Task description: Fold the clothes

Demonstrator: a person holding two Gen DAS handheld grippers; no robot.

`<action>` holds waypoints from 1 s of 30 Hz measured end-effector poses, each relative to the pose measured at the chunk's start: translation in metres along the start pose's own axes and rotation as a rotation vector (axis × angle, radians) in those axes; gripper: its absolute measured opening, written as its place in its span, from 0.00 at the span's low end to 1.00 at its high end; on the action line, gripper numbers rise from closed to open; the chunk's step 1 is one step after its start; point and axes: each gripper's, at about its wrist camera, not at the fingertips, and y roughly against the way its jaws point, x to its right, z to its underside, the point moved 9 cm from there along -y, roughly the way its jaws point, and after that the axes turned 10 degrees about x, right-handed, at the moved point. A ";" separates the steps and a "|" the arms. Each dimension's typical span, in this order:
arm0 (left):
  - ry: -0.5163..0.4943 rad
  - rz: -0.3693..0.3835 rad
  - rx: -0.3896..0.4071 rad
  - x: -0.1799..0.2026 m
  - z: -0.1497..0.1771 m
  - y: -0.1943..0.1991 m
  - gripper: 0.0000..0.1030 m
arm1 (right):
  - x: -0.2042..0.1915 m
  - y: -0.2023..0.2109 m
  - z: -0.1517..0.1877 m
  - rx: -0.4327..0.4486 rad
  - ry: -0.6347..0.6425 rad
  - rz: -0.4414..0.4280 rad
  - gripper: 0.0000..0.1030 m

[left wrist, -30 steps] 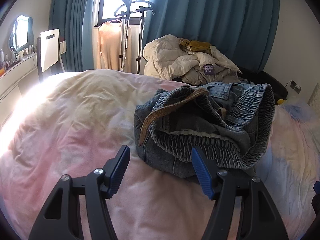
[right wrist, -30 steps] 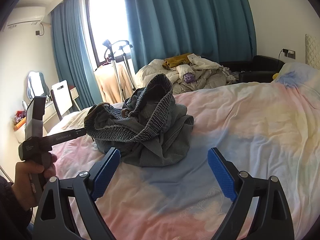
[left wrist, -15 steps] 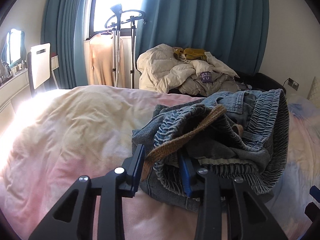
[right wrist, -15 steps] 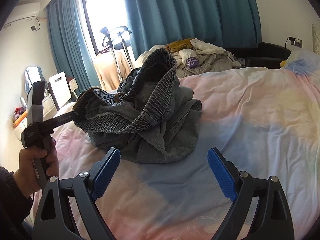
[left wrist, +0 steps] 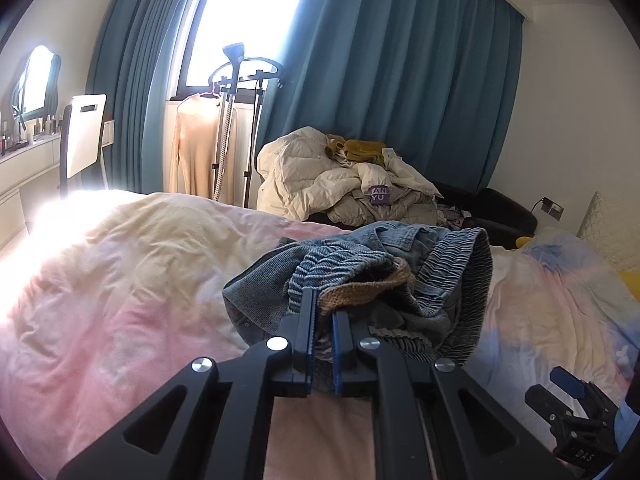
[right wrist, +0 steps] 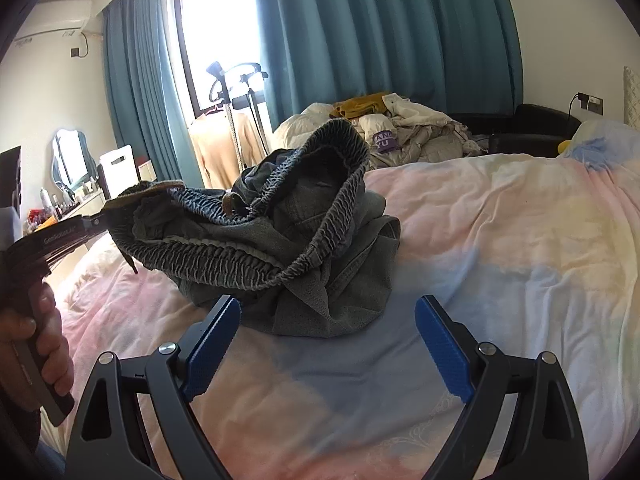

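A crumpled pair of blue denim trousers (right wrist: 304,240) with an elastic waistband lies in a heap on the pastel bed cover (right wrist: 500,240). My left gripper (left wrist: 322,312) is shut on the near edge of the waistband, by a brown woven belt (left wrist: 360,292), and lifts that edge off the bed. In the right wrist view the left gripper (right wrist: 105,219) holds the waistband at the far left, gripped by a hand (right wrist: 44,344). My right gripper (right wrist: 328,340) stands open just in front of the heap, touching nothing. The trousers (left wrist: 400,280) hide their own legs.
A pile of cream jackets and other clothes (left wrist: 352,184) sits on a dark sofa (right wrist: 536,124) beyond the bed. A garment steamer with a beige top (left wrist: 204,156) stands by the window. A dressing table and white chair (left wrist: 82,136) are at the left.
My left gripper has gone from wide open to shut on the waistband and has raised it. The right gripper has moved a little closer to the heap, staying open.
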 end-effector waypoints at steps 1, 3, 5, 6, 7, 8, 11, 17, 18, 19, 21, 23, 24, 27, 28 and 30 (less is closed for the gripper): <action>-0.001 0.012 -0.004 0.006 0.002 0.009 0.06 | 0.000 0.003 -0.002 0.007 -0.007 -0.004 0.88; -0.003 0.036 -0.013 0.019 0.007 0.026 0.06 | 0.001 0.009 -0.006 0.020 -0.022 -0.012 0.88; -0.008 0.051 -0.032 0.030 0.019 0.041 0.06 | 0.002 0.015 -0.010 0.034 -0.037 -0.020 0.88; -0.011 0.057 -0.043 0.035 0.026 0.049 0.06 | 0.002 0.017 -0.012 0.041 -0.045 -0.024 0.88; -0.014 0.062 -0.058 0.038 0.034 0.056 0.06 | 0.003 0.020 -0.014 0.047 -0.052 -0.028 0.88; -0.015 0.064 -0.077 0.040 0.043 0.061 0.06 | 0.003 0.023 -0.016 0.052 -0.064 -0.033 0.88; 0.009 0.060 -0.136 0.039 0.069 0.067 0.06 | 0.012 0.029 -0.018 0.041 -0.156 -0.064 0.88; 0.024 0.040 -0.168 0.034 0.080 0.062 0.06 | 0.030 0.021 -0.027 0.020 -0.297 -0.125 0.88; 0.027 0.033 -0.170 0.033 0.081 0.060 0.06 | 0.034 0.015 -0.031 0.017 -0.297 -0.120 0.88; 0.035 0.026 -0.174 0.031 0.082 0.058 0.06 | 0.039 0.009 -0.034 0.013 -0.300 -0.116 0.88; 0.055 0.021 -0.186 0.027 0.083 0.056 0.06 | 0.052 -0.013 -0.038 -0.004 -0.336 -0.113 0.88; 0.077 0.017 -0.198 0.024 0.085 0.053 0.06 | 0.065 -0.034 -0.043 -0.022 -0.371 -0.111 0.88; 0.084 0.014 -0.202 0.023 0.086 0.052 0.06 | 0.071 -0.044 -0.045 -0.030 -0.389 -0.110 0.88; 0.085 0.002 -0.211 0.019 0.087 0.046 0.06 | 0.084 -0.077 -0.048 -0.053 -0.443 -0.141 0.88; 0.087 -0.003 -0.219 0.018 0.089 0.044 0.06 | 0.087 -0.087 -0.048 -0.059 -0.449 -0.151 0.88; 0.094 -0.013 -0.240 0.015 0.093 0.039 0.06 | 0.092 -0.105 -0.052 -0.048 -0.412 -0.148 0.88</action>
